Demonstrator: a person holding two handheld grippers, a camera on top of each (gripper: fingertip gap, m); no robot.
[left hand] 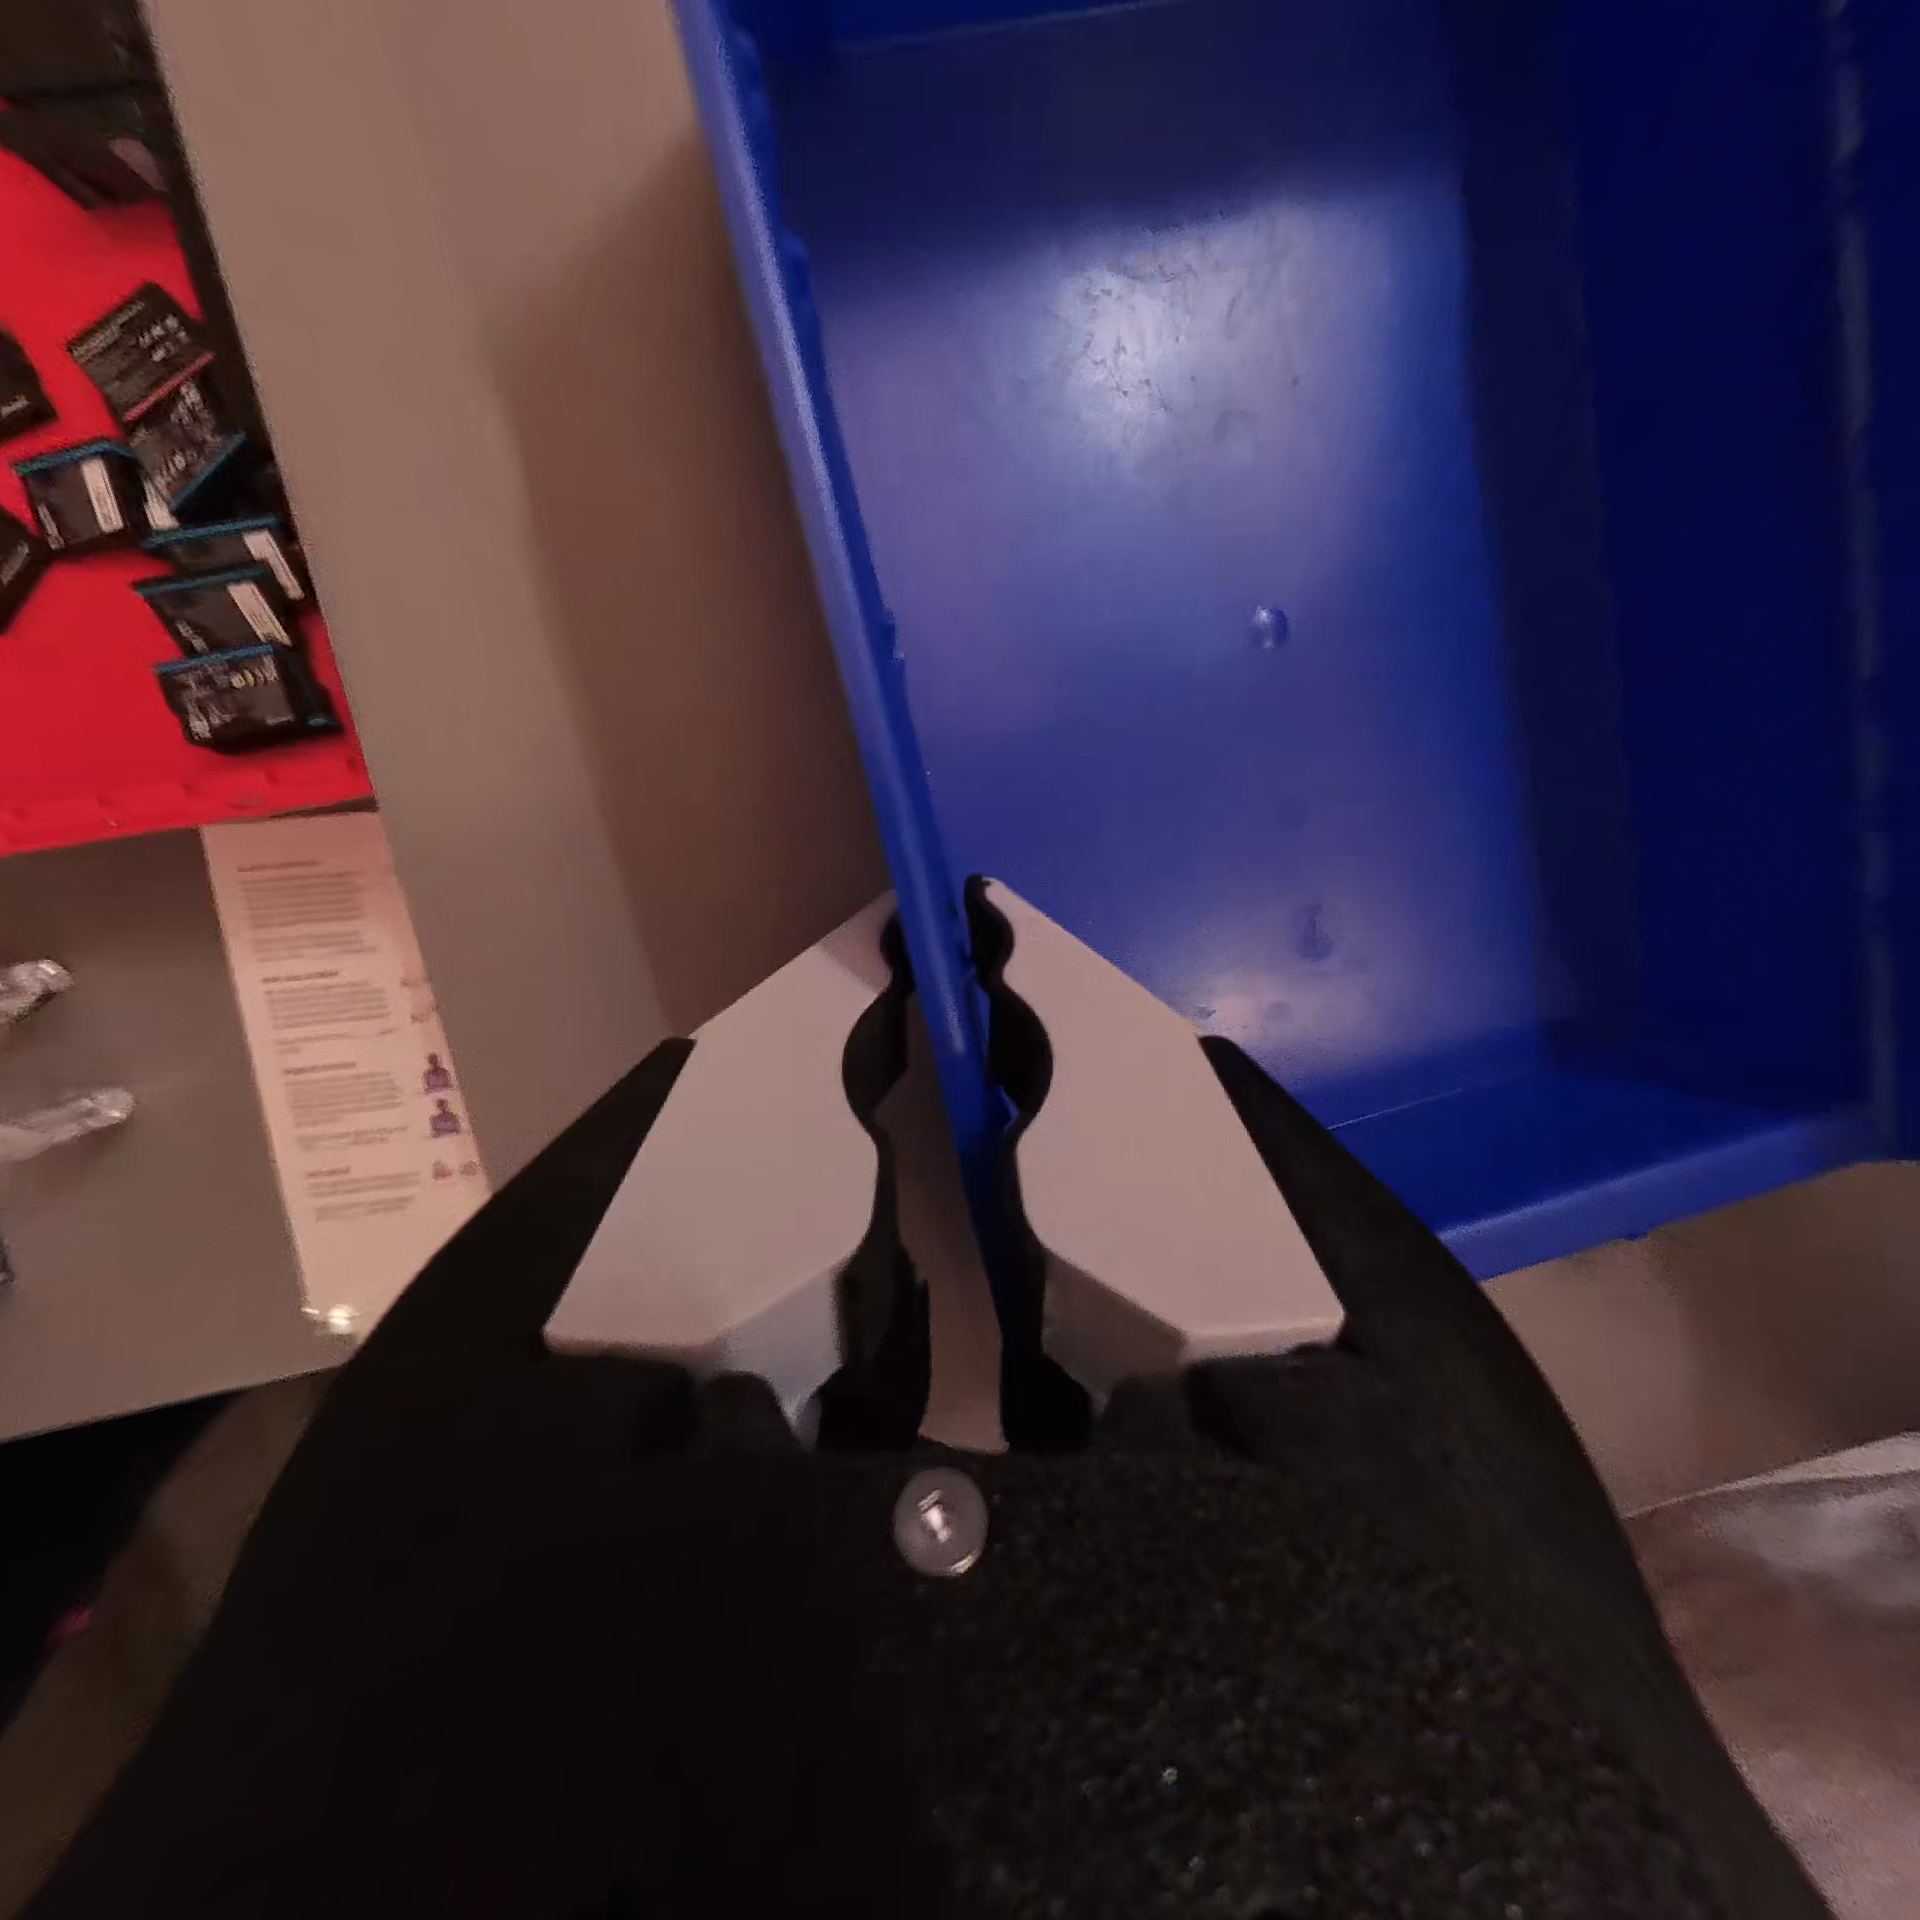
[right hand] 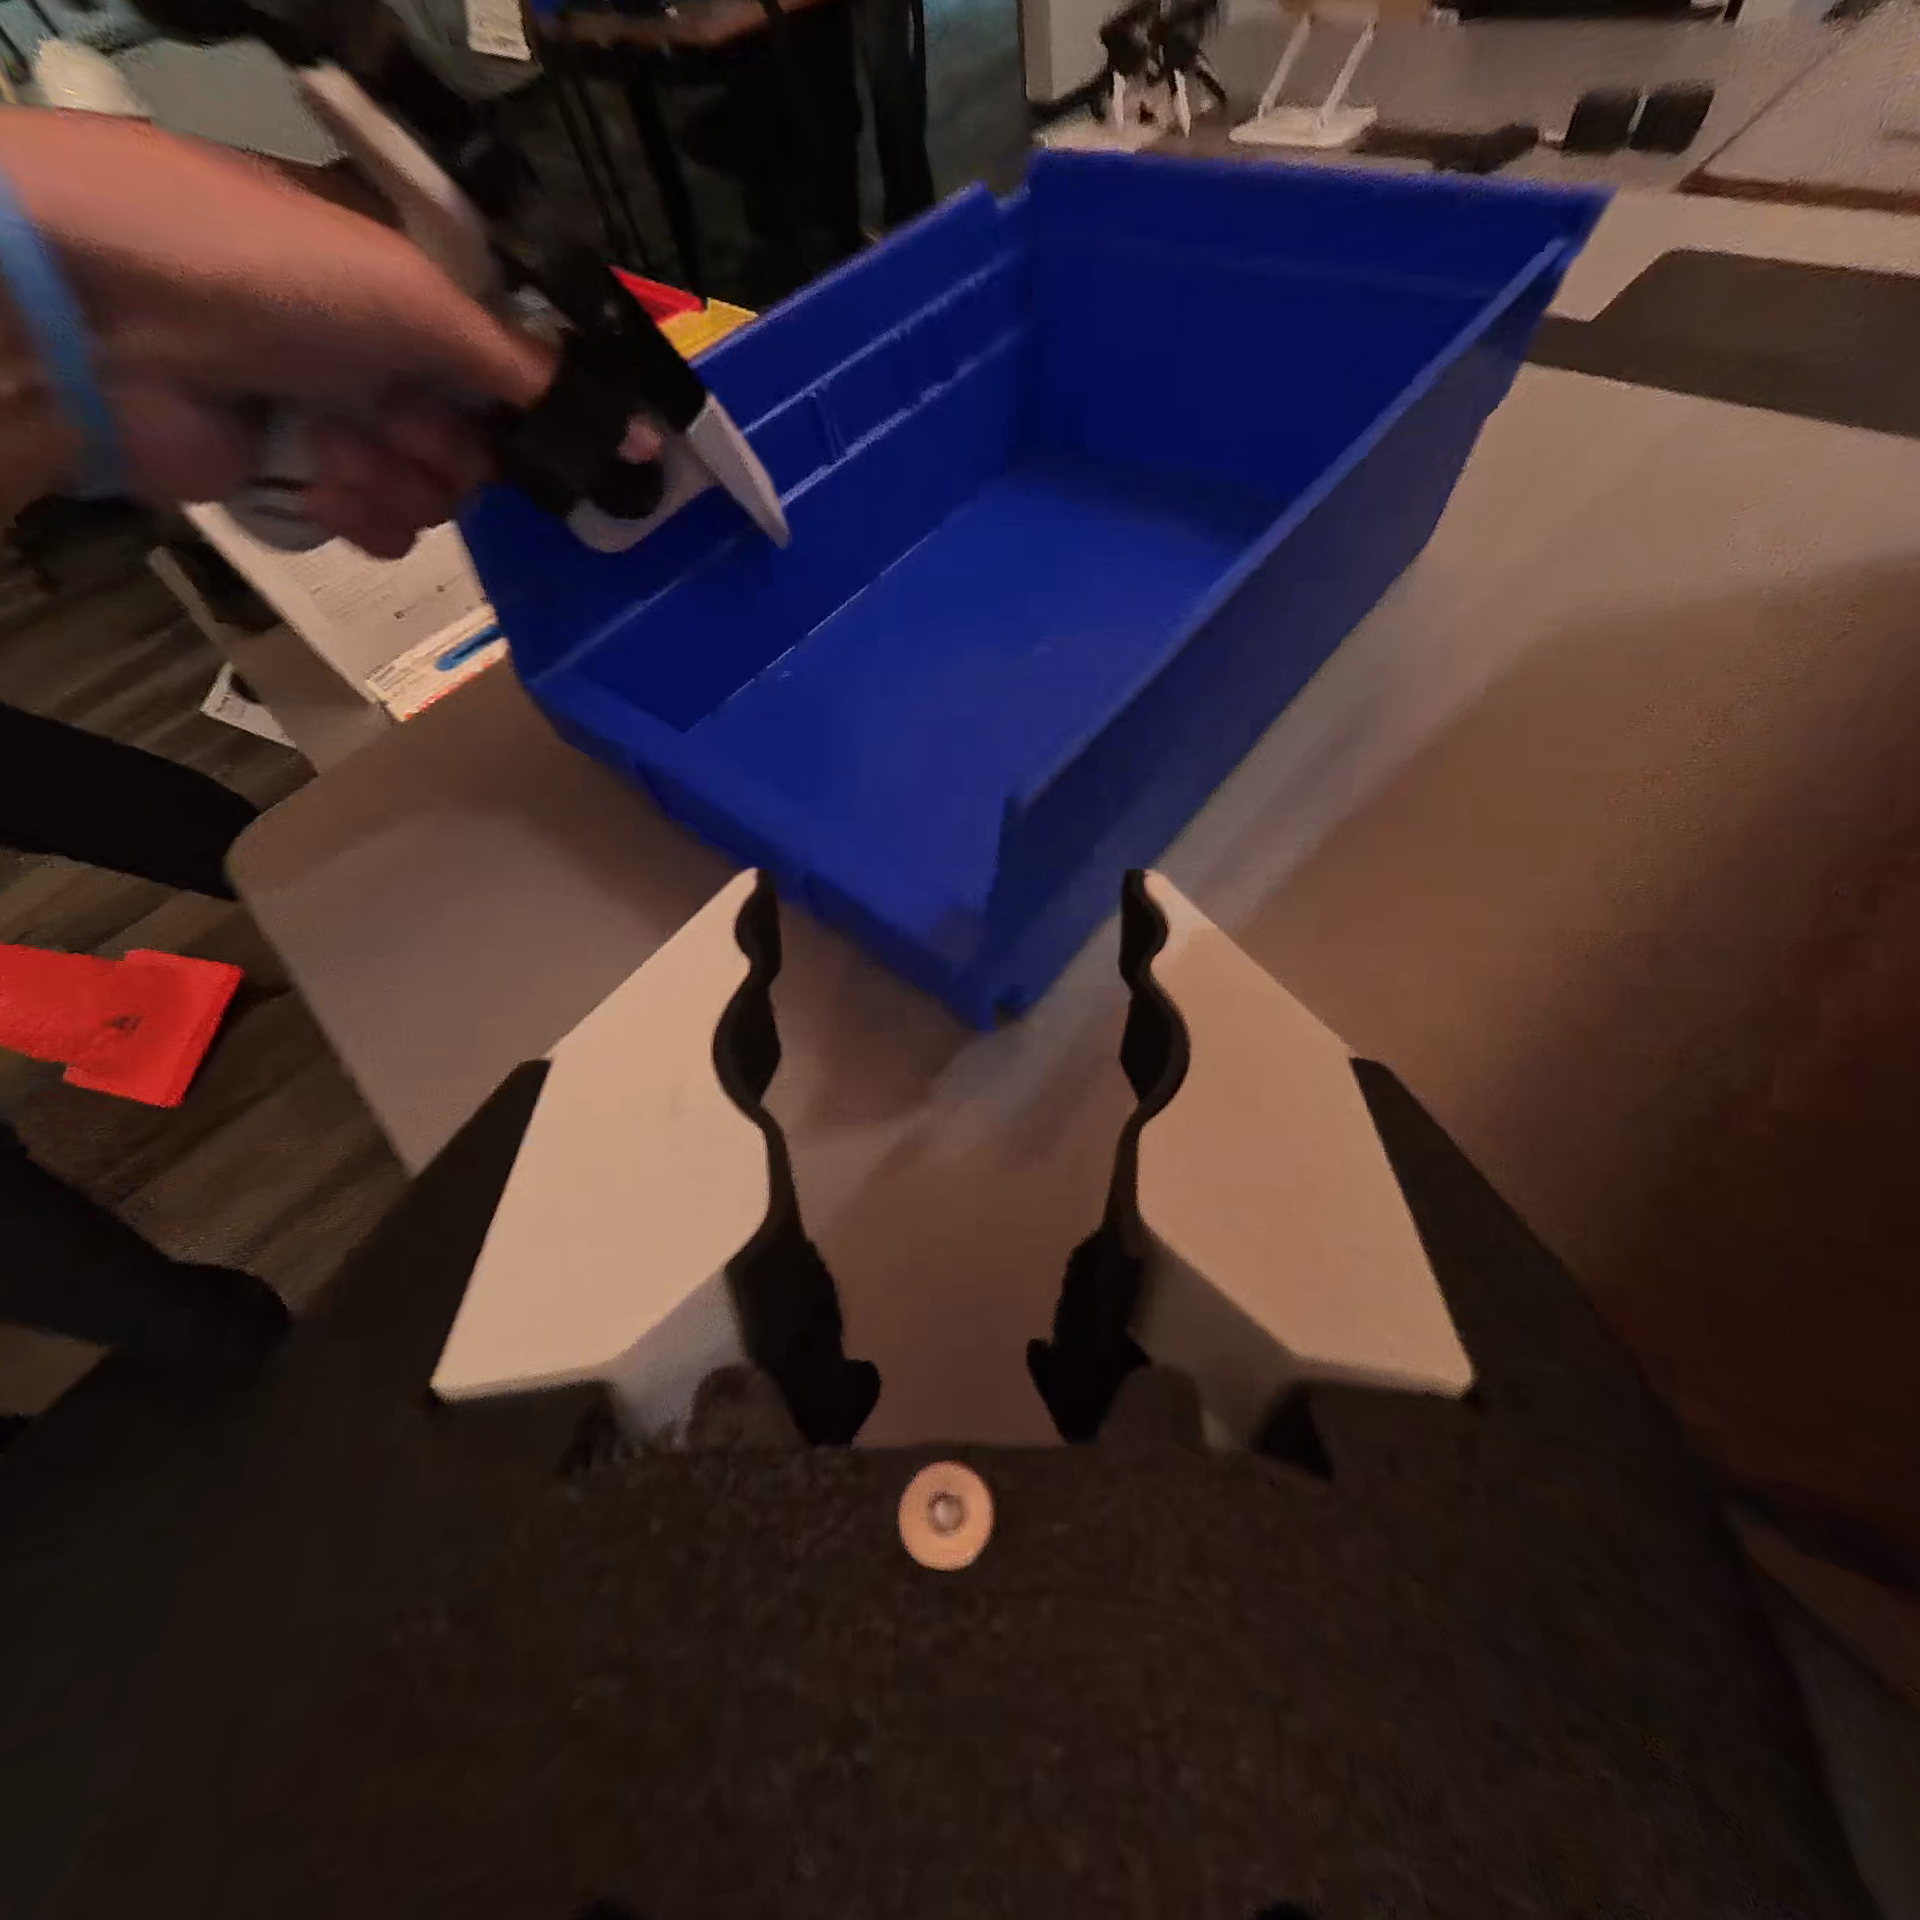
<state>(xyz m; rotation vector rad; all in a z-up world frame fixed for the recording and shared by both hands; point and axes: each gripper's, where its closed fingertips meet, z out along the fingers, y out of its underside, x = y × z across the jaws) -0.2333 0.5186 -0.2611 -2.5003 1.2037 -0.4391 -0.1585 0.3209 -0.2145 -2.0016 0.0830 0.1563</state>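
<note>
Left tongs (left hand: 940, 914) pinch the side wall of the blue bin (left hand: 1195, 623), one finger outside, one inside, pressed onto the rim. In the left wrist view the bin runs from the tips toward 12 o'clock, long axis straight away from the tongs, interior bare.

Right tongs (right hand: 951, 883) spread wide, holding nothing, hovering over the tabletop (right hand: 1558, 727). Bin (right hand: 987, 644) lies just ahead at 12 o'clock, near corner close to the tips but apart; long axis slants toward 1 o'clock. Left tongs are the ones on it.

Right wrist view alone shows the person's hand (right hand: 260, 343) driving the left tongs (right hand: 727, 468) on the bin's wall at 10 o'clock. Left wrist view alone shows a red surface (left hand: 62, 748) with dark packets (left hand: 249, 691) at 9 o'clock, and a printed sheet (left hand: 343, 1039) on the tabletop.
</note>
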